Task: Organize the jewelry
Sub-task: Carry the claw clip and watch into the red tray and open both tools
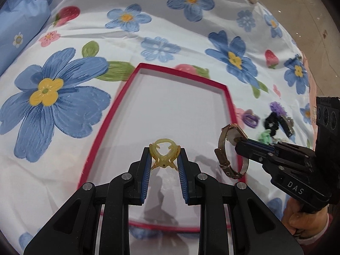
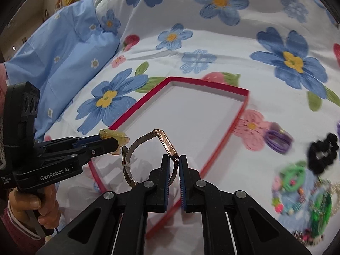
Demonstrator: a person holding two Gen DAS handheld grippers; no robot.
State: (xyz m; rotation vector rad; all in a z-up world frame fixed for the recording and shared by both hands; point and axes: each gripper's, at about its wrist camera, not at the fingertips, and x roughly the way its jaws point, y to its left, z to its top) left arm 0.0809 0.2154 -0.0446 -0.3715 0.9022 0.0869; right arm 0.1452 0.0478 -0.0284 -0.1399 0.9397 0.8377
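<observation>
Pinched in the left hand-held gripper [image 1: 164,159], a translucent yellow plastic claw clip [image 1: 164,155] and the right hand-held gripper's [image 2: 174,161] thinly nipped rose-gold mesh-strap wristwatch [image 2: 148,150] hang over the near end of the shallow red-rimmed white tray [image 1: 227,97] on the bed, close enough to collide or slip.

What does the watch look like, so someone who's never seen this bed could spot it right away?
Find the red-edged tray on the floral bedspread. Above its near corner, the right hand-held gripper pinches the watch: a rose-gold rectangular case on a looped metal mesh band. Its neighbour, held in the left hand-held gripper, is a translucent yellow plastic hair clip, not metal.
</observation>
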